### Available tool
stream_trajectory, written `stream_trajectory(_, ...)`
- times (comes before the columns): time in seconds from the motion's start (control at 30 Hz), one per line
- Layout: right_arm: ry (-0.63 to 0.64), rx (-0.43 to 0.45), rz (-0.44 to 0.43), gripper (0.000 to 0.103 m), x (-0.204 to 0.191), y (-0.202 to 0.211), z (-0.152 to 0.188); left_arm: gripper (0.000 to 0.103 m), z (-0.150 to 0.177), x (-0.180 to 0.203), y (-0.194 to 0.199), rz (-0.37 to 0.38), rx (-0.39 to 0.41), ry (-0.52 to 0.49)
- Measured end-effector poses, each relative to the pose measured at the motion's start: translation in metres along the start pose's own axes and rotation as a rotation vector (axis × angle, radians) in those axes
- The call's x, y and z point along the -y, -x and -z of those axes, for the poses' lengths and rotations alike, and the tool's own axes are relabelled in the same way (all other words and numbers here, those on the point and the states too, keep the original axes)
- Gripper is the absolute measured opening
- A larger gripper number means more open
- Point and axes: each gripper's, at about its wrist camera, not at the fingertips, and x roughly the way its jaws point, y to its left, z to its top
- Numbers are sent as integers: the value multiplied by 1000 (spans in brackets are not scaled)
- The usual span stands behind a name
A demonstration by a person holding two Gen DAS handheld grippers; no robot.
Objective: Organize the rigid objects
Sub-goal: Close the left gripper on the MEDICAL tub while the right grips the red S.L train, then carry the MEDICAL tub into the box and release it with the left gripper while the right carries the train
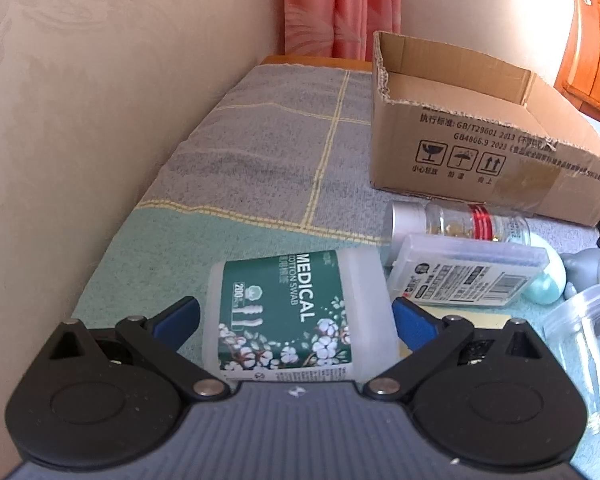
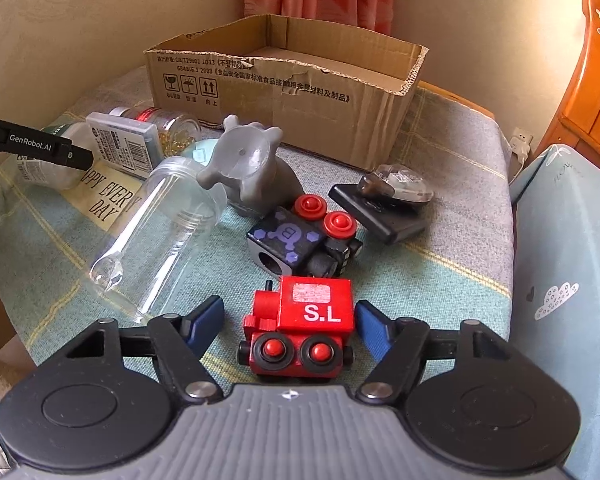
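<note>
Cardboard box (image 2: 300, 92): sitting open-topped at the far end of the checked cloth (image 1: 268, 152), against the curtain; I am seeing only bare cardboard inside it

Clear jar (image 2: 160, 232): lying on its side, mouth away from me, showing nothing inside

Cotton swab tub (image 1: 296, 316): lying on its side between the fingers of my left tongs (image 1: 296, 322), which are standing spread around it, the right pad close against its side, the left pad slightly clear; contents hidden behind the label

Capsule bottle (image 1: 460, 222): lying just in front of the box, holding yellow capsules

Flat plastic case (image 1: 468, 276): resting against that bottle

Red toy train (image 2: 300, 328): sitting on the cloth between the parted fingers of my right tongs (image 2: 290, 328), neither pad touching it
</note>
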Motion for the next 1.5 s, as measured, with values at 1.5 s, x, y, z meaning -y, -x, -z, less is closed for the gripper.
stream_trajectory(1.5, 33, 121, -8, 56, 42, 52, -78, 83, -123, 49, 40, 219, 127, -297)
